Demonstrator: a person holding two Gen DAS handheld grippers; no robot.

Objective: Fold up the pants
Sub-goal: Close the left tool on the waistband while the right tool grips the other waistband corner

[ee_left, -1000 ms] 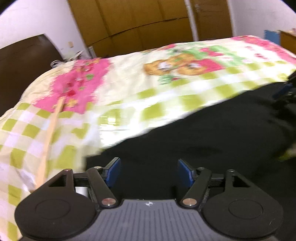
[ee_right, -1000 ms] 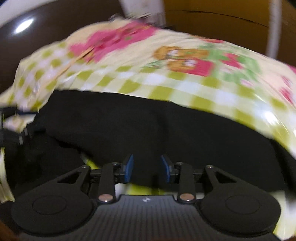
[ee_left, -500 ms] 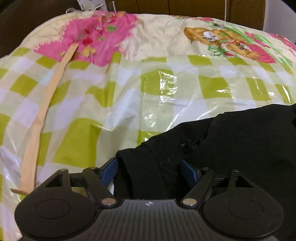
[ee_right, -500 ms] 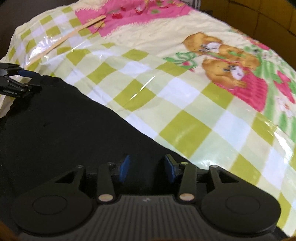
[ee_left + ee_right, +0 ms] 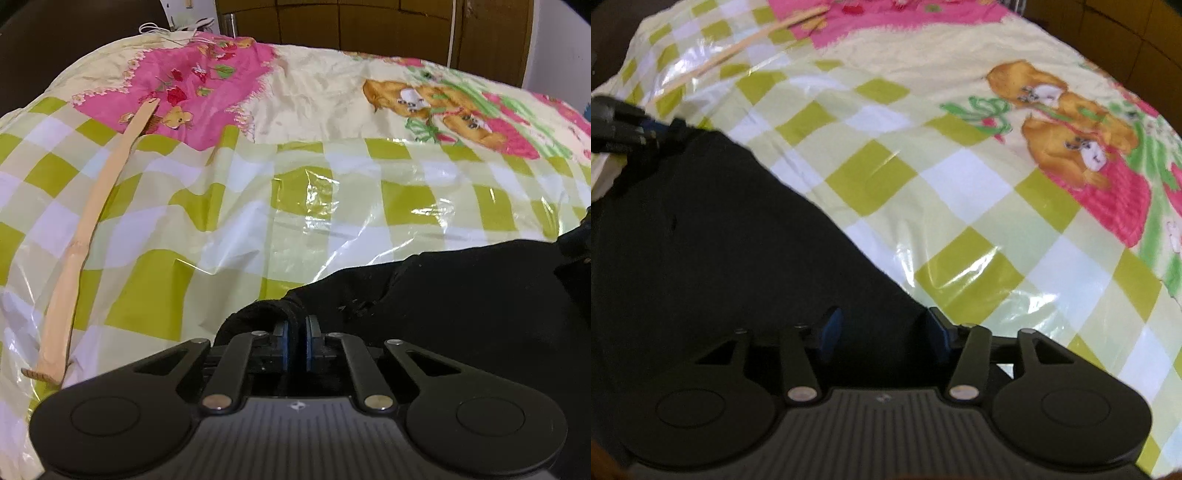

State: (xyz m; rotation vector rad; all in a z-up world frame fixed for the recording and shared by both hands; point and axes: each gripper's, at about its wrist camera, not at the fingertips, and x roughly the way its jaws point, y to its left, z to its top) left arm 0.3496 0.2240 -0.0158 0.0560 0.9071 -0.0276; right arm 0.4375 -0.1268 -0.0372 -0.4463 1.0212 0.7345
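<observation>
The black pants lie limp and soft on the bed, best pinched at corners: the left hand-held gripper clamps one edge, while the right hand-held gripper is opening over the cloth.

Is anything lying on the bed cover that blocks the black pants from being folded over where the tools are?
Nothing visible blocks them. The left tool is shut on a corner of the black pants, and the right tool, its jaws opening, sits over the fabric. The wooden stick lies off to the side on the checked cover, apart from the pants.
</observation>
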